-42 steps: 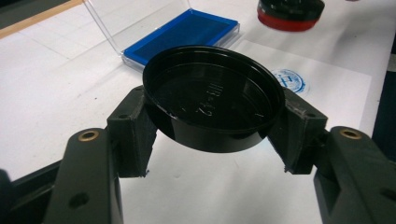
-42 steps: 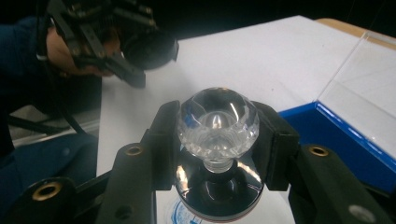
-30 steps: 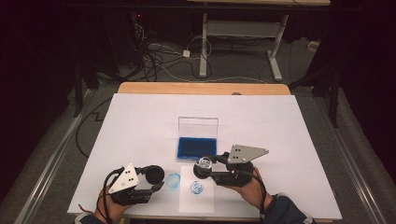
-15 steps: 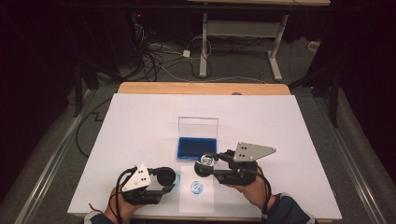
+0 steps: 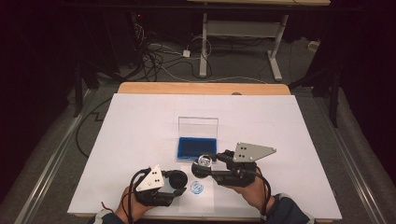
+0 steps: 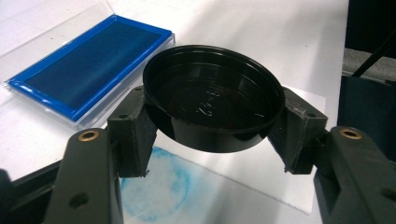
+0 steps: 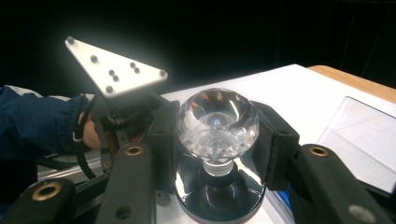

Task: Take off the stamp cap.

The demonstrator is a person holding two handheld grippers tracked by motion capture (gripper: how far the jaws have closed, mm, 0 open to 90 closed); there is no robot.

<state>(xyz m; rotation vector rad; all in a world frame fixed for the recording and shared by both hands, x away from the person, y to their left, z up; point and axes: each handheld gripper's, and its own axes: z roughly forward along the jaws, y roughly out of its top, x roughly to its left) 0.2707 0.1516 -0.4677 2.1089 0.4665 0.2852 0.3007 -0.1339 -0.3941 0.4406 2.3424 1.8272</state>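
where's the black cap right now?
Black cap is clamped in the left claw, near the table's front edge in the high view, beside the blue stamp print and in front of the ink pad.

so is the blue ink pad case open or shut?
Open. The ink pad case lies with its clear lid raised behind it, blue pad exposed; the left gripper view agrees.

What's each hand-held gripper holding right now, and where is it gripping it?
Left hand-held gripper clamps a black cap by its rim. Right hand-held gripper clamps a stamp's crystal knob on its sides.
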